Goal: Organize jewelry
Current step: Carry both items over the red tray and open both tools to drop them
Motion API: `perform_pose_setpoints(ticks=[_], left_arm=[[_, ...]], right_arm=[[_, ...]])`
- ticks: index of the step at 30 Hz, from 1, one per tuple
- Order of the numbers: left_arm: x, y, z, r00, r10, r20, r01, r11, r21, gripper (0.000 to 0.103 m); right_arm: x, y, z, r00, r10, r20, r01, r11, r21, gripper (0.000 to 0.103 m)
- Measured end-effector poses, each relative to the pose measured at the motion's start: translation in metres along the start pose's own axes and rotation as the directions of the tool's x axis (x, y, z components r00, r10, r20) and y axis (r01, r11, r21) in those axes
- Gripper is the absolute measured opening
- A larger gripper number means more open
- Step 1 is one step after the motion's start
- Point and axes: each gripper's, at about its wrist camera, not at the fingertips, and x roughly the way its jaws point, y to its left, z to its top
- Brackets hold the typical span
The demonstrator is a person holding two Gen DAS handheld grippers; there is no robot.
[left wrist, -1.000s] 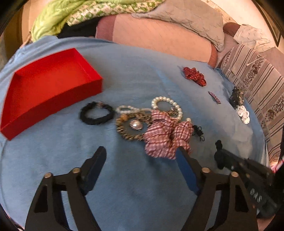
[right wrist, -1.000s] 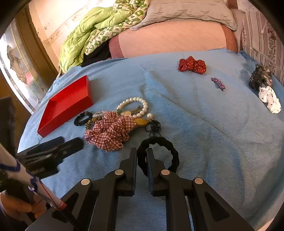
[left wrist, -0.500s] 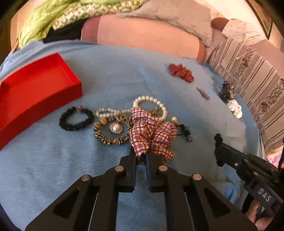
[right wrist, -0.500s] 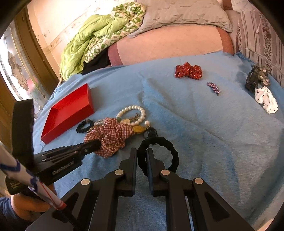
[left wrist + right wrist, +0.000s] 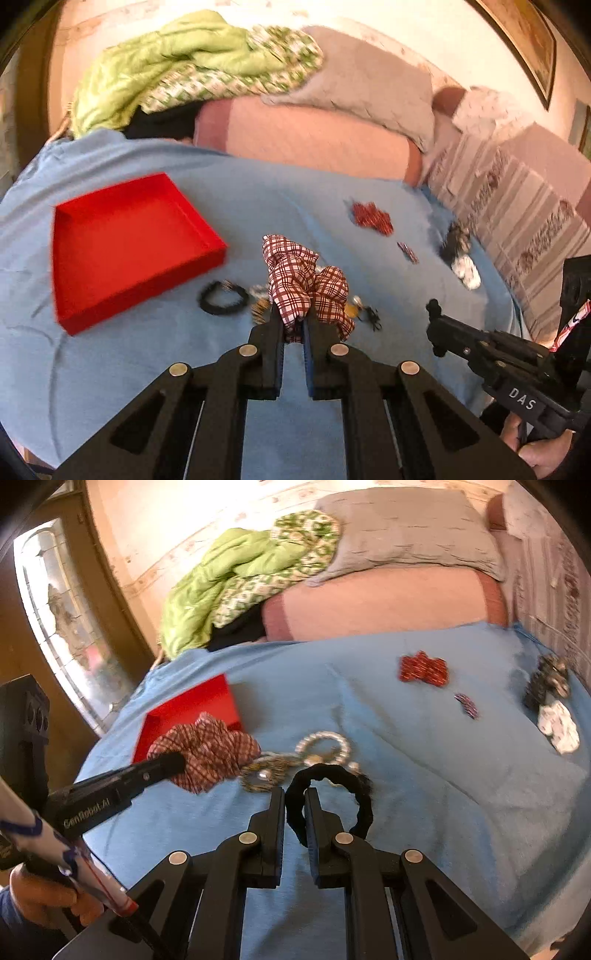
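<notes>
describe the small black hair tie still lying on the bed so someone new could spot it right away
Start at the red tray on the blue bedspread. Just off its near right corner lies the small black hair tie, flat on the cloth. Unlike the leopard-print ring beside it, it is plain black, and no gripper holds it.

scrunchies 3: plaid (image 5: pixel 306 284), black (image 5: pixel 332 801), white dotted (image 5: pixel 559 729) | red tray 1 (image 5: pixel 122 251) | pearl bracelet 1 (image 5: pixel 325 744) | red bow 1 (image 5: pixel 423 669)

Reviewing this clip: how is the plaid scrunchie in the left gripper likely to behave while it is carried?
Probably floppy: the plaid scrunchie bunches in loose folds around the left gripper, which pinches only one edge. Likely light, since that small pinch holds it clear of the blue blanket. Its ruffled cloth looks unlikely to slip, though it may sway.
</notes>
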Motion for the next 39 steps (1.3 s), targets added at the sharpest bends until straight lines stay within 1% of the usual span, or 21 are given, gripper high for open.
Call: perform_pose_setpoints(ticks=[3,5,10,11,16,20,22,24,25,28,30,34,39], left_arm=[[-0.008,0.025,0.012,0.999,0.037,0.029,-0.037,0.999,-0.023,0.008],[-0.009,0.040,0.020,0.998,0.056,0.035,-0.055,0.998,-0.038,0.008],[-0.005,0.091,0.045,0.987,0.148,0.066,-0.142,0.986,-0.091,0.008],[-0.003,0.100,0.048,0.986,0.153,0.069,-0.145,0.984,-0.105,0.008],[0.020,0.157,0.070,0.977,0.203,0.068,-0.187,0.964,-0.187,0.008],[0.051,0.202,0.084,0.974,0.223,0.027,-0.210,0.946,-0.246,0.008],[0.065,0.221,0.088,0.970,0.241,0.014,-0.228,0.936,-0.268,0.008],[0.080,0.237,0.090,0.973,0.232,-0.006,-0.224,0.932,-0.286,0.008],[0.087,0.246,0.090,0.970,0.241,-0.016,-0.235,0.925,-0.298,0.008],[0.102,0.262,0.091,0.966,0.255,-0.040,-0.254,0.914,-0.317,0.008],[0.107,0.265,0.092,0.966,0.255,-0.044,-0.255,0.912,-0.322,0.008],[0.115,0.275,0.091,0.963,0.263,-0.058,-0.267,0.902,-0.339,0.008],[0.114,0.281,0.090,0.961,0.270,-0.062,-0.274,0.892,-0.358,0.009]], right_arm=[[0.008,0.018,0.013,0.998,0.051,-0.025,-0.051,0.998,-0.020,0.012],[0.017,0.030,0.025,0.996,0.087,-0.038,-0.088,0.996,-0.031,0.012],[0.051,0.062,0.061,0.986,0.151,-0.075,-0.156,0.986,-0.053,0.012],[0.058,0.067,0.067,0.984,0.160,-0.081,-0.164,0.985,-0.056,0.012],[0.118,0.100,0.103,0.973,0.193,-0.127,-0.202,0.977,-0.064,0.012],[0.175,0.124,0.127,0.961,0.210,-0.181,-0.223,0.973,-0.053,0.012],[0.204,0.135,0.134,0.955,0.208,-0.212,-0.225,0.972,-0.062,0.012],[0.233,0.145,0.142,0.951,0.203,-0.234,-0.223,0.973,-0.063,0.012],[0.248,0.149,0.145,0.946,0.207,-0.247,-0.229,0.972,-0.061,0.012],[0.282,0.162,0.153,0.941,0.209,-0.266,-0.232,0.971,-0.059,0.012],[0.304,0.173,0.156,0.935,0.212,-0.286,-0.239,0.969,-0.064,0.012],[0.337,0.188,0.164,0.936,0.190,-0.297,-0.224,0.971,-0.086,0.012],[0.369,0.196,0.172,0.937,0.151,-0.316,-0.188,0.978,-0.090,0.012]])
